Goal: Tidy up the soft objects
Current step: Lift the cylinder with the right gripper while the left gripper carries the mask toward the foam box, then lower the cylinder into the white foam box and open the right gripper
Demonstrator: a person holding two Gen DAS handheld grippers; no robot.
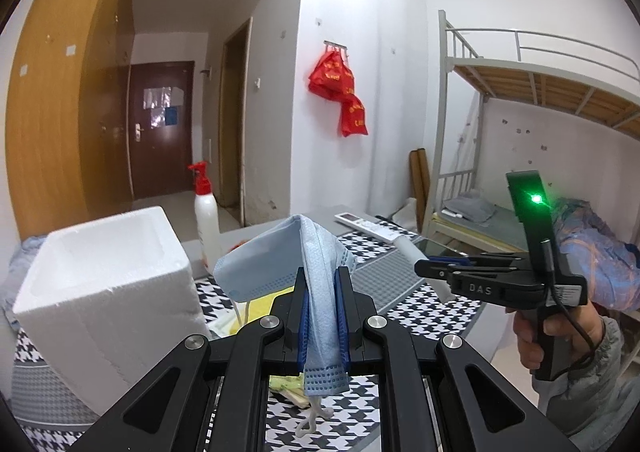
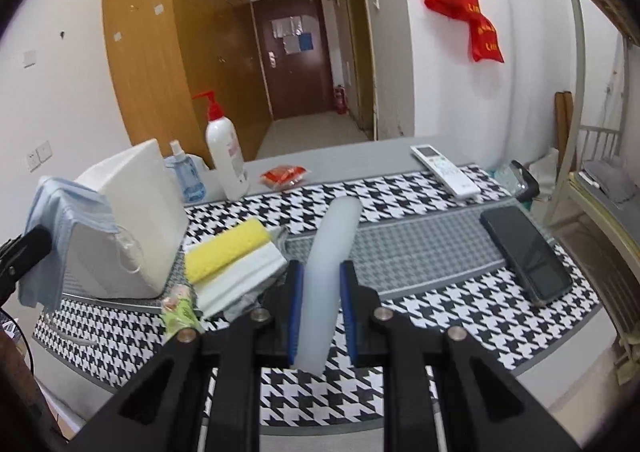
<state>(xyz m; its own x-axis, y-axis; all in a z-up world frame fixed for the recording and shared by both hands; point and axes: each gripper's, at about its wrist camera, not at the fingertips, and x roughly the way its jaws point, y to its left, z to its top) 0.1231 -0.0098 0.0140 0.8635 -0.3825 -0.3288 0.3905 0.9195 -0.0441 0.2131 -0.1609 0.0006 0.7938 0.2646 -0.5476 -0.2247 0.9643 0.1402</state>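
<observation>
Left tongs [image 1: 323, 308] clamp a blue face mask [image 1: 316, 276], held clear above the patterned surface [image 2: 420, 252] just right of the white foam box [image 1: 108, 292]. Right tongs [image 2: 322, 308] grip a pale soft tube [image 2: 326, 272], also aloft. Step in hand, by judgement: carrying. Next: lower each item into the box, then release.

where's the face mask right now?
The face mask is pinched in the left gripper, held above the checked tablecloth just right of the white foam box; the right wrist view shows it at far left.
</observation>
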